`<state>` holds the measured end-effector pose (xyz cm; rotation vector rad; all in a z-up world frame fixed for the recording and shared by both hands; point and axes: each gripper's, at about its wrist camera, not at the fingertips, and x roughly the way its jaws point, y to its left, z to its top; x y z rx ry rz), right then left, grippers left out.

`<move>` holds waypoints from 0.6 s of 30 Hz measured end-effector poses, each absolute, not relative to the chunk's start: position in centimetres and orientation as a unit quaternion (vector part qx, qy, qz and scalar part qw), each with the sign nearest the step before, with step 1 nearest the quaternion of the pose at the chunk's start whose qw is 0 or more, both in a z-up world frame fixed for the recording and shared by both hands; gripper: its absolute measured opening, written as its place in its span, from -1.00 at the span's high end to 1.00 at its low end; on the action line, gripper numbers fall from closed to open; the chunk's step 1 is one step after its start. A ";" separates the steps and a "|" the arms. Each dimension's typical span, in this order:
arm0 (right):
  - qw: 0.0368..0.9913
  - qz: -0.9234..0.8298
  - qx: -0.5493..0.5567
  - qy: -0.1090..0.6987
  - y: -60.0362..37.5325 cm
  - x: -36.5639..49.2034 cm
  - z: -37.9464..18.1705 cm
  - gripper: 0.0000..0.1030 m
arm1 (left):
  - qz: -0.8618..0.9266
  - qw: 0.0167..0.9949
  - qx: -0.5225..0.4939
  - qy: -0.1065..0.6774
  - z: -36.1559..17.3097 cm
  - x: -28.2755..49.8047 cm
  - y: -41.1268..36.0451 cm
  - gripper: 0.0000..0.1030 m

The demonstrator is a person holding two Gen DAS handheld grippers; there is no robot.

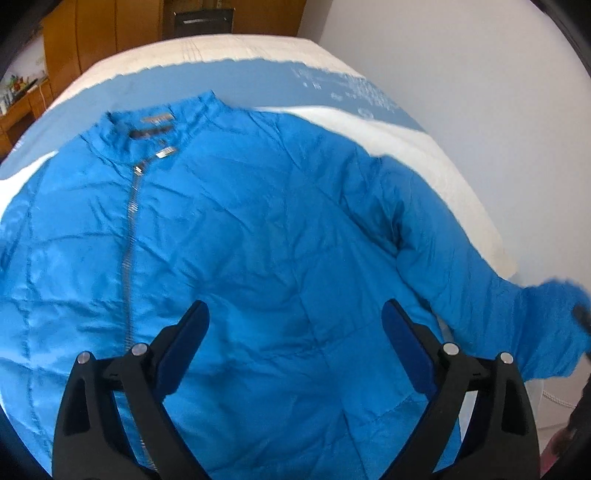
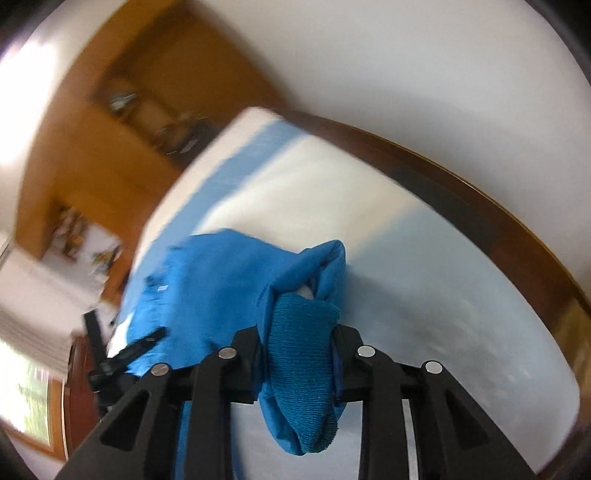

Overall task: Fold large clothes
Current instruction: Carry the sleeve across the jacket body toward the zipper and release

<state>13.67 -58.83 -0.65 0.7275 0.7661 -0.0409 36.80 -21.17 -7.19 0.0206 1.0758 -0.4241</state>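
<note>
Item one, your left wrist view: the blue jacket [image 1: 258, 229] lies spread front-up on the bed [image 1: 424, 147], collar toward the far end, zipper [image 1: 131, 236] running down its front, one sleeve [image 1: 480, 266] stretched off to the right edge of the picture. Your left gripper [image 1: 295, 314] hangs over the jacket's lower half with jaws spread wide and nothing between them. Item two, your right wrist view only: the knit cuff [image 2: 303, 362] of a sleeve sits clenched in your right gripper [image 2: 301, 332], the bunched fabric rising above the jaws and blocking the bed behind it; this picture is blurred. Item three, surroundings: a white and pale blue cover on the bed, a wooden wardrobe [image 1: 103, 33] beyond its far end, a dark wooden bed frame [image 2: 480, 206] along the wall in the right view, and a black object [image 2: 122, 354] low at the left, too smeared to identify.
</note>
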 end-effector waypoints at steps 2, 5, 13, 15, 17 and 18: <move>0.874 0.003 0.317 0.368 -56.7 16.9 0.9 0.47 | -0.195 0.843 0.006 0.501 -6.4 37.0 -20.3 -0.81; 0.879 0.027 0.284 0.383 -53.4 22.4 1.7 0.47 | -0.186 0.850 0.003 0.493 -5.6 37.5 -18.9 -0.81; 0.863 0.102 0.217 0.445 -44.2 33.2 -0.5 0.47 | -0.169 0.857 0.014 0.486 -5.5 38.5 -15.4 -0.81; 0.859 0.120 0.201 0.455 -42.4 35.0 -1.1 0.47 | -0.173 0.855 0.012 0.489 -5.7 38.6 -14.6 -0.81; 0.854 0.135 0.191 0.465 -40.2 36.8 -1.9 0.47 | -0.173 0.853 0.008 0.493 -6.0 39.0 -13.9 -0.81; 0.851 0.144 0.189 0.468 -39.2 37.5 -2.2 0.47 | -0.170 0.854 0.009 0.492 -6.1 39.1 -13.7 -0.81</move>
